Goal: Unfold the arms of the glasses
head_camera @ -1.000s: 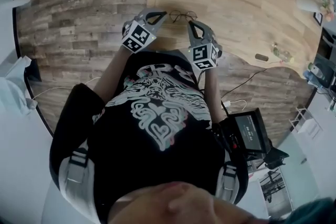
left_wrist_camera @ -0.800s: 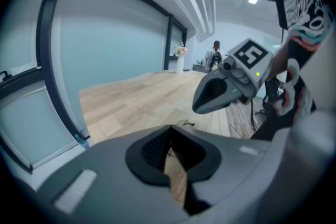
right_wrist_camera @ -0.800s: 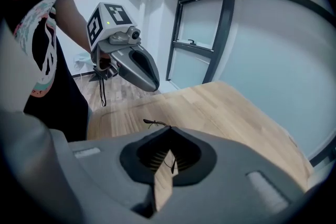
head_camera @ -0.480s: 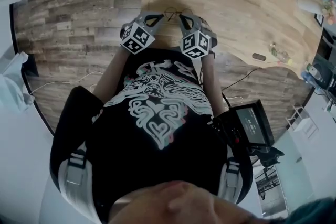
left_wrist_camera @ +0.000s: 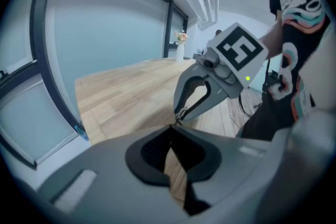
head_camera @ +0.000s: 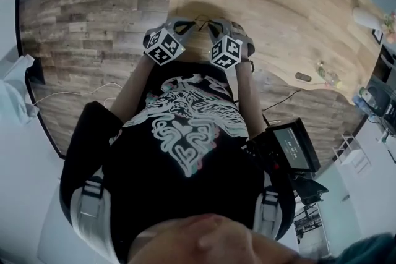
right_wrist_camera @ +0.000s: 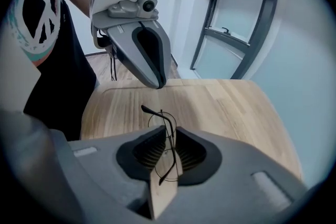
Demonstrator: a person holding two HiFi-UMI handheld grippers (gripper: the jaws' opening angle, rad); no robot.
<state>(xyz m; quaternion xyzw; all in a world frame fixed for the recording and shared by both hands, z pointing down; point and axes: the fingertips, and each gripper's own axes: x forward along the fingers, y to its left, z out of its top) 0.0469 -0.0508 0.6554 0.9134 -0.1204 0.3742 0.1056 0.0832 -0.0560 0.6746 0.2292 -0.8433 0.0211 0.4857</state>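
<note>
The step in hand looks like opening the first arm. Done well, the grey left claw (left_wrist_camera: 170,127) would take the free arm near its tip and swing it gently outward about the hinge. The other claw would hold the frame steady, with no twisting of the thin wire.

At left, the left claw's jaws meet at the tips, with nothing seen between them. It hangs near the glasses.

In the middle, the thin black wire-framed glasses (right_wrist_camera: 167,119) stand edge-on over the pale wooden bench (right_wrist_camera: 231,107). Whether they touch it cannot be told.

At right, the grey right claw (right_wrist_camera: 169,139) is narrowed onto the frame, pinching it beside a lens.
</note>
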